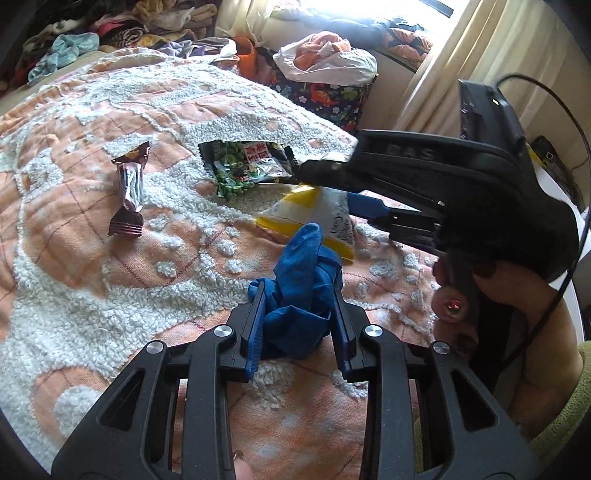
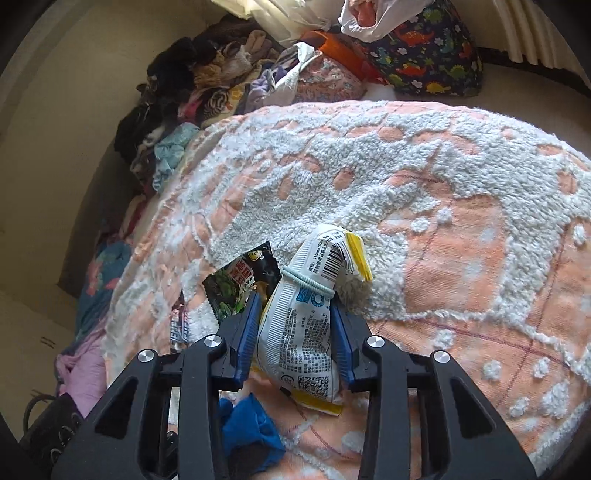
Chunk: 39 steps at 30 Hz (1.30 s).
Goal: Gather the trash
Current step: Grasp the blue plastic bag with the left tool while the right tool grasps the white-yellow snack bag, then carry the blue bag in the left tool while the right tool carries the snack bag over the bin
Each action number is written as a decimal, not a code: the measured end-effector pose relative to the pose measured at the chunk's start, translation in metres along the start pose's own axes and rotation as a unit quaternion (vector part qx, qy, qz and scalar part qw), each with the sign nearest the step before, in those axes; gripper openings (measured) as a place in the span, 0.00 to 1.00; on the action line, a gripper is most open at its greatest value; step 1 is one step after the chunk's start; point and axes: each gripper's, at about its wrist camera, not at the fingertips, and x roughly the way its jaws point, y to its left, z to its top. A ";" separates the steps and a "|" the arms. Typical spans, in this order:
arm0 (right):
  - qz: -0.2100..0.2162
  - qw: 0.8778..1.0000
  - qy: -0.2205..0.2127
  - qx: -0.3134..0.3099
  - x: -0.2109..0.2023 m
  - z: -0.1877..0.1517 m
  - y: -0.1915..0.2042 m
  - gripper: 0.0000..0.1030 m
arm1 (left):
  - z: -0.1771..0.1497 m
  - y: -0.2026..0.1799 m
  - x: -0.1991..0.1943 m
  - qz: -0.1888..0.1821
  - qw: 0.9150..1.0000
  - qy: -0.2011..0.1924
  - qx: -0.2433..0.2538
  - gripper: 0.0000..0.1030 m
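Observation:
My left gripper point(image 1: 299, 291) is shut on a crumpled blue glove point(image 1: 301, 280), held just above the bedspread. My right gripper point(image 2: 293, 310) is shut on a white and yellow snack bag point(image 2: 299, 332) tied with a pale hair band; the bag also shows in the left wrist view point(image 1: 314, 218), with the right gripper point(image 1: 332, 184) over it. A green and black pea snack packet point(image 1: 247, 166) lies beyond it, also in the right wrist view point(image 2: 240, 277). A brown foil candy wrapper point(image 1: 129, 192) lies to the left on the bedspread.
A peach and white tufted bedspread point(image 1: 92, 277) covers the bed. Piled clothes point(image 1: 110, 29) lie at the far side. A dinosaur-print bag point(image 1: 332, 99) with a white plastic bag point(image 1: 328, 59) on it stands by the curtain point(image 1: 461, 74). The blue glove shows low in the right wrist view point(image 2: 247, 432).

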 end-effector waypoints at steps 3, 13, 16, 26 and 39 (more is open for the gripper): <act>0.002 1.000 -0.024 -0.002 -0.021 -0.004 -0.004 0.33 | -0.001 -0.002 0.000 -0.010 1.000 -0.002 0.007 0.23; -0.035 0.994 -0.104 -0.031 -0.103 -0.017 -0.019 0.33 | -0.003 -0.017 -0.002 -0.015 0.999 -0.009 0.042 0.21; -0.049 0.990 -0.125 -0.032 -0.124 -0.024 -0.027 0.33 | -0.001 -0.024 -0.003 -0.014 0.998 -0.011 0.056 0.20; -0.091 0.981 -0.173 -0.011 -0.181 -0.042 -0.064 0.33 | 0.008 -0.056 -0.011 -0.025 0.994 -0.036 0.095 0.19; -0.140 0.967 -0.211 0.030 -0.232 -0.050 -0.111 0.33 | 0.015 -0.096 -0.016 -0.053 0.989 -0.046 0.129 0.19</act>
